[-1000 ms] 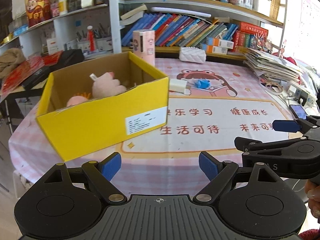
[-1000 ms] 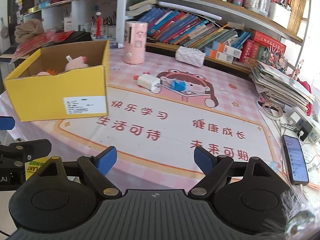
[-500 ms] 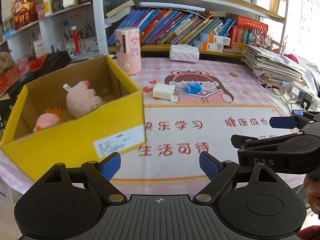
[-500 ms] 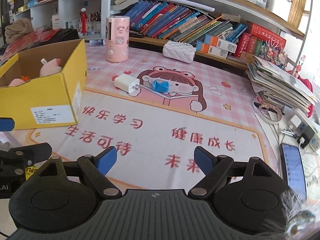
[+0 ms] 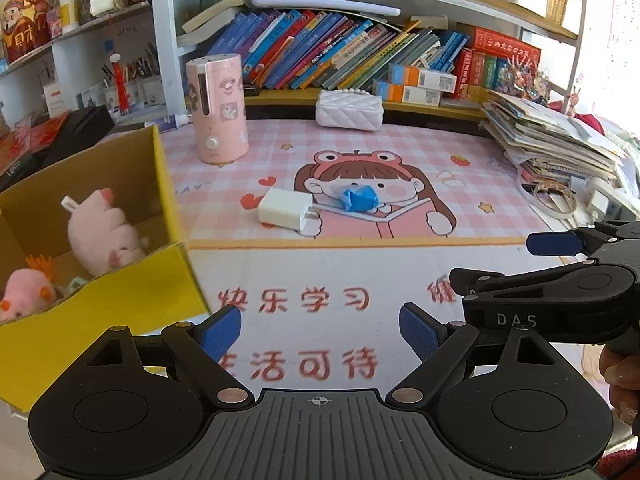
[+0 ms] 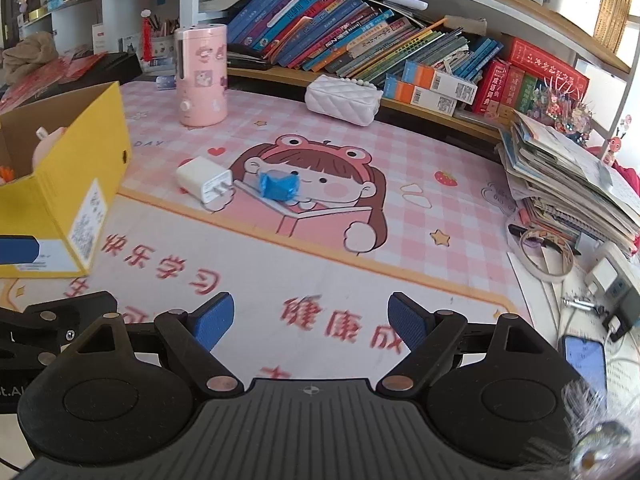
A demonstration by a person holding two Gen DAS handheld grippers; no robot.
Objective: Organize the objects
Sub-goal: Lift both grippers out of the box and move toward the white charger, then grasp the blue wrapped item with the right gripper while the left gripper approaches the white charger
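**A:** Yellow box (image 5: 120,312) has slid way off to 9 o'clock compared with a second ago, and the white charger (image 5: 285,208) and blue crumpled thing (image 5: 360,198) sit bigger and closer in both views. Looks like both hands swung off the box toward the loose stuff.

**B:** So probably the next pickup. Jaws?

**A:** Left gripper (image 5: 320,330) and right gripper (image 6: 308,322) both spread wide, nothing between the pads. Charger's around 11 o'clock ahead of the left jaws, blue thing at 12, touching each other, both well apart from the fingertips. Plush toys (image 5: 102,232) already in the box.
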